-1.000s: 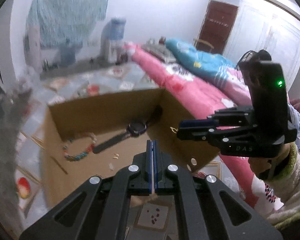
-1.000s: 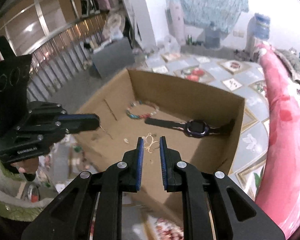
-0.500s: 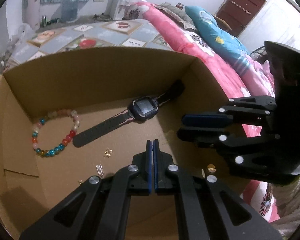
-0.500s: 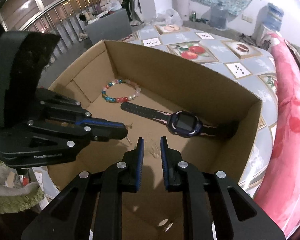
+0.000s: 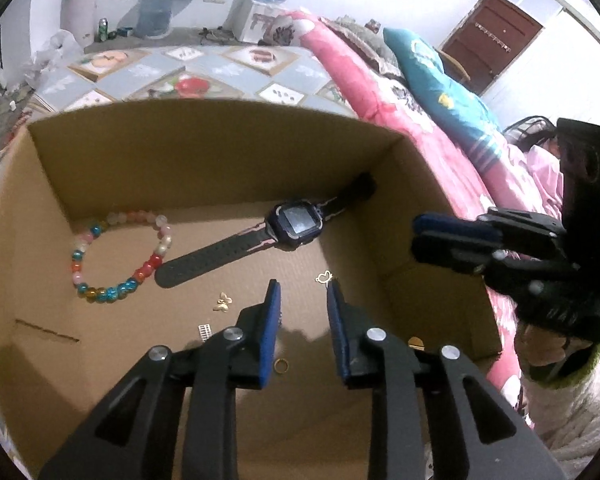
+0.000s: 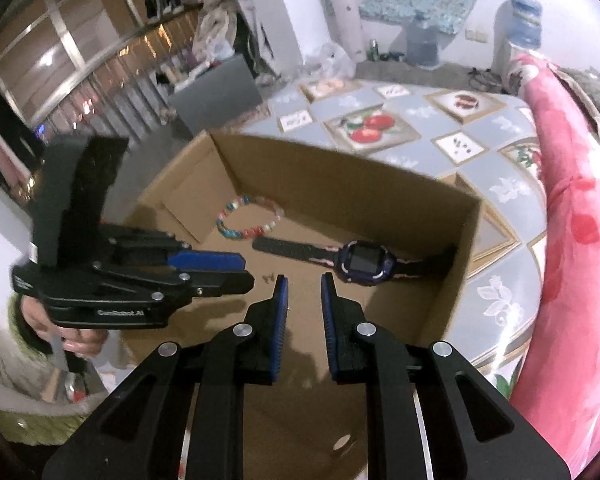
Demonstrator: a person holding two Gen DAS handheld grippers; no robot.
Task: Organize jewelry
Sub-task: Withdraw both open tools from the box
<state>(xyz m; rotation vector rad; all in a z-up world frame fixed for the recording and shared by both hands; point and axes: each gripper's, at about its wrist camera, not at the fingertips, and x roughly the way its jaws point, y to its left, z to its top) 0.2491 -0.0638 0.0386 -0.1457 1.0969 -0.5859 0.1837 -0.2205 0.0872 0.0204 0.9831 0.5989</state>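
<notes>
While the small gold charm point(image 5: 324, 278) lies on the floor of the cardboard box point(image 5: 220, 152) just beyond the right fingertip of the left gripper point(image 5: 303, 294), that gripper's jaws have just been opening and hold nothing. A gold butterfly charm point(image 5: 223, 301), a gold ring point(image 5: 281, 365), a beaded bracelet point(image 5: 120, 256) and a smartwatch point(image 5: 298, 226) lie around it. The right gripper point(image 6: 303, 286) stands slightly parted, empty. The left gripper's body reads "GenRobot.AI" in the right wrist view.
</notes>
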